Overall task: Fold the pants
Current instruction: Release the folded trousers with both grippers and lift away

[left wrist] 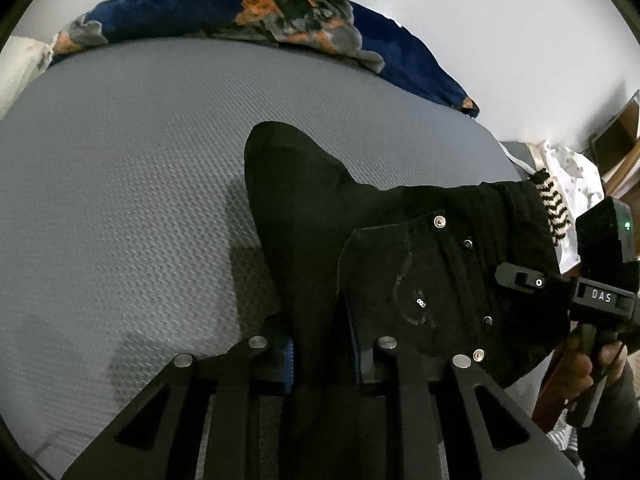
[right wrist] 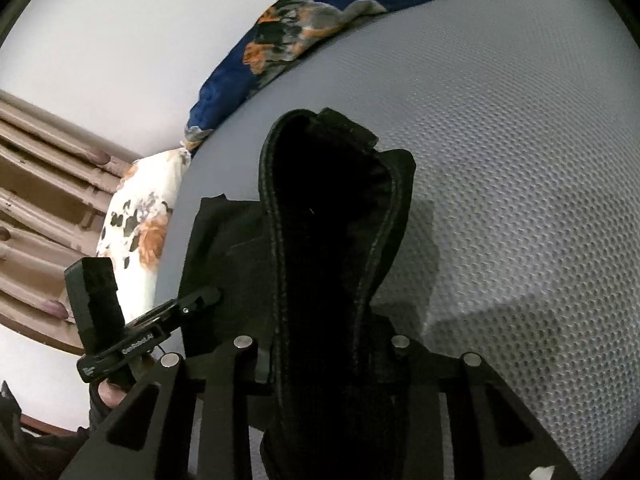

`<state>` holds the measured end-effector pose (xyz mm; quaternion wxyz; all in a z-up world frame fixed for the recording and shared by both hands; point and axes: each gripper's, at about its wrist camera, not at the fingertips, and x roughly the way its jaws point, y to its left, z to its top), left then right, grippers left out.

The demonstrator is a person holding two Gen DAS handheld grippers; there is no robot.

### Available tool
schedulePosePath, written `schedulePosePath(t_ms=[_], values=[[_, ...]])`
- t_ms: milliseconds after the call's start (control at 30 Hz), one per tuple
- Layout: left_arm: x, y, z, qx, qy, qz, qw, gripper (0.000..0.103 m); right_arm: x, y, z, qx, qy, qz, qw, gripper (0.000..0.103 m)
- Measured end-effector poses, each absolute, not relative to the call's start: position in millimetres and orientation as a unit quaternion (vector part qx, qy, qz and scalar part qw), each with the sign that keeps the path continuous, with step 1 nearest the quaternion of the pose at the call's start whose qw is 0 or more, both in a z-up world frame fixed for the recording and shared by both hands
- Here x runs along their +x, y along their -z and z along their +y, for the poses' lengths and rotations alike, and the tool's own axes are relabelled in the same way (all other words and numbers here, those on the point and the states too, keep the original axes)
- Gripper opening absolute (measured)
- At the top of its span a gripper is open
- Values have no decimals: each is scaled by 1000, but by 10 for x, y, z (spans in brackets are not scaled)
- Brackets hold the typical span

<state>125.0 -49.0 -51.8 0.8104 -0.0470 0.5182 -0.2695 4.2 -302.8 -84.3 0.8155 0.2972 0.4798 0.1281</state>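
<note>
A grey textured mattress (left wrist: pixel 120 184) carries black pants (left wrist: pixel 320 220) near its right edge, by a blue floral blanket (left wrist: pixel 192 12); the left gripper (left wrist: pixel 324 360) pinches their fabric; the right gripper (right wrist: pixel 324 364) clamps their waistband.

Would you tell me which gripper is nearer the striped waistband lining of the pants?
Right. The right gripper grips the pants just beside the striped lining; the left gripper holds the opposite edge.

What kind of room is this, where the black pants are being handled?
Most likely a bedroom. The black pants lie on a grey textured mattress, a blue flowered blanket is bunched along the wall, and a flowered pillow sits at the mattress's end.
</note>
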Motion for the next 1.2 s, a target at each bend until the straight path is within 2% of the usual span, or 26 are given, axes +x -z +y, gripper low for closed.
schedulePosePath(t_ms=[233,733,1200], values=[[1468,373,-324,-41,253,502,826,20,398,815,-2907,305,-147,478,811,28],[2440,225,-83,-26,213,479,851,20,1506,734,-2704,292,-179,475,810,27],[3111,536,-60,-15,183,492,851,21,2069,915,-2756,283,-152,480,817,27]])
